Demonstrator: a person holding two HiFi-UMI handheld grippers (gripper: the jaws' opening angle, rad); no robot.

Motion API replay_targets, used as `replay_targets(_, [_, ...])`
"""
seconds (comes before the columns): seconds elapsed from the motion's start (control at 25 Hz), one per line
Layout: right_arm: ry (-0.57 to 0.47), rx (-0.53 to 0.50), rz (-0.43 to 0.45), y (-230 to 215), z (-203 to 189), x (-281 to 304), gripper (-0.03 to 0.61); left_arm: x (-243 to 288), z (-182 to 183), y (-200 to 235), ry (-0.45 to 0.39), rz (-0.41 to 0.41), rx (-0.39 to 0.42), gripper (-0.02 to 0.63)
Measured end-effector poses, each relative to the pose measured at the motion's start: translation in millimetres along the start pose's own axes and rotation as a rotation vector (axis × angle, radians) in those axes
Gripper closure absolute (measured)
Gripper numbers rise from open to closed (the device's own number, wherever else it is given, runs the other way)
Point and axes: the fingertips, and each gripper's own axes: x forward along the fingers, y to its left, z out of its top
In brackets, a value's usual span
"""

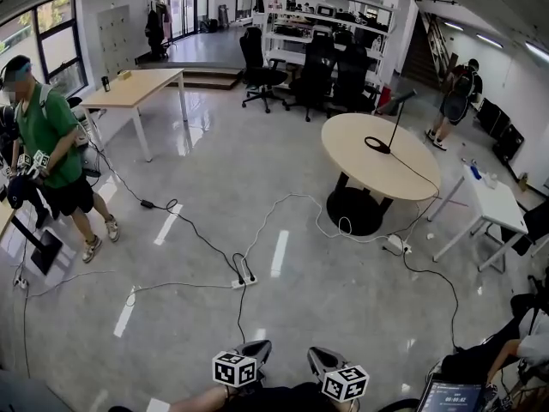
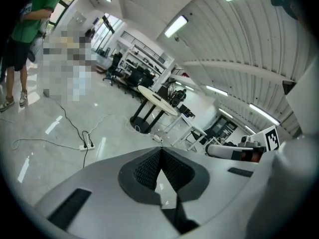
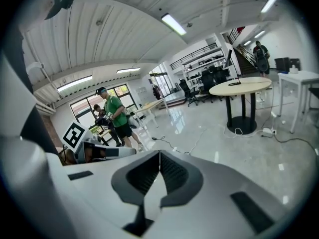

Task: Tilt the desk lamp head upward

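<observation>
The black desk lamp [image 1: 390,123] stands on a round wooden table [image 1: 360,166] far across the room, its thin stem rising from a ring base to a small head at the upper right. In the right gripper view the lamp [image 3: 233,71] shows small on that table [image 3: 241,87]. My left gripper [image 1: 256,348] and right gripper [image 1: 319,355] are low at the bottom edge of the head view, far from the lamp. The jaws of the left gripper [image 2: 160,151] meet at the tip with nothing between them. The right gripper [image 3: 159,154] is likewise shut and holds nothing.
Cables and a power strip [image 1: 244,280] lie across the shiny floor between me and the table. A person in a green shirt [image 1: 50,136] stands at the left, another person [image 1: 455,93] at the far right. Office chairs [image 1: 313,71], a wooden desk [image 1: 137,87] and a white table [image 1: 496,200] ring the room.
</observation>
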Motion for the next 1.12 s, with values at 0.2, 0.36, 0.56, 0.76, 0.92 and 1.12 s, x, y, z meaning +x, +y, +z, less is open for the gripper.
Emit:
replay_targets(0.2, [0.018, 0.029, 0.004, -10, 11, 18, 0.574, 11, 8, 9, 0.023, 0.002, -0.005, 0.614])
replay_targets(0.36, [0.025, 0.039, 0.037, -22, 27, 42, 0.574, 23, 26, 21, 0.023, 0.031, 0.002, 0.614])
replay_targets(0.56, [0.011, 0.052, 0.089, -53, 67, 75, 0.574, 52, 67, 38, -0.012, 0.094, 0.013, 0.614])
replay_targets(0.76, [-0.012, -0.019, 0.118, -92, 121, 102, 0.574, 100, 118, 35, -0.050, 0.109, 0.035, 0.614])
replay_targets(0.92, [-0.024, -0.023, 0.129, -118, 149, 112, 0.574, 128, 145, 30, -0.055, 0.115, 0.054, 0.614])
replay_targets(1.12, [-0.033, 0.015, 0.116, -153, 165, 120, 0.574, 161, 162, 26, -0.035, 0.111, 0.056, 0.614])
